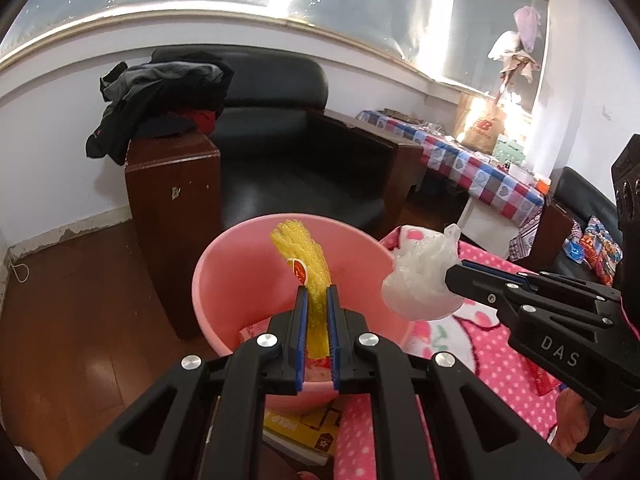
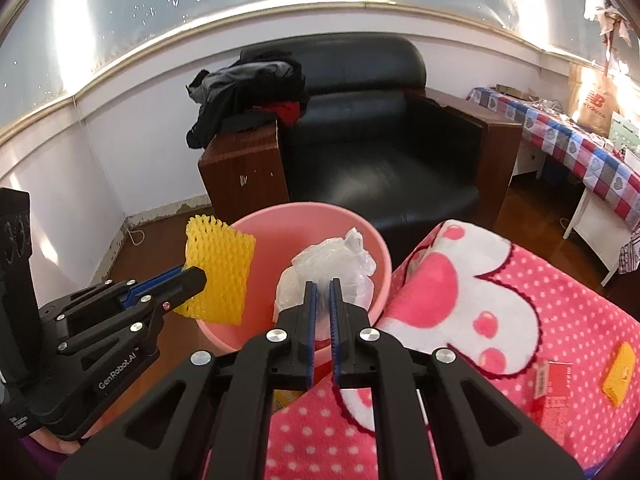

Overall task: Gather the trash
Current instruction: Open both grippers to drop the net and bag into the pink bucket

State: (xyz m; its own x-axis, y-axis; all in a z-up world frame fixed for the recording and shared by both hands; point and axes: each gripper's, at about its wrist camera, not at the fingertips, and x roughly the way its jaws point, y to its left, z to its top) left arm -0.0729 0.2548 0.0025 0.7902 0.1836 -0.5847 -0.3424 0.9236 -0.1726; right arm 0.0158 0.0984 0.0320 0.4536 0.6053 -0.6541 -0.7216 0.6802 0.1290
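Observation:
A pink plastic bin (image 1: 224, 276) (image 2: 256, 220) stands on the wooden floor beside the bed. My left gripper (image 1: 317, 292) (image 2: 200, 276) is shut on a yellow foam fruit net (image 1: 308, 264) (image 2: 218, 264) and holds it above the bin's left side. The net carries a small red sticker. My right gripper (image 2: 323, 285) (image 1: 452, 274) is shut on a crumpled clear plastic bag (image 2: 328, 268) (image 1: 420, 276), which hangs over the bin's right rim. Some paper scraps lie at the bottom of the bin.
A pink dotted blanket (image 2: 500, 300) (image 1: 480, 344) covers the bed at right, with a red packet (image 2: 556, 396) and a yellow item (image 2: 620, 372) on it. A black armchair (image 2: 380, 152) with clothes on its arm stands behind the bin. A table with a checked cloth (image 1: 472, 160) is far right.

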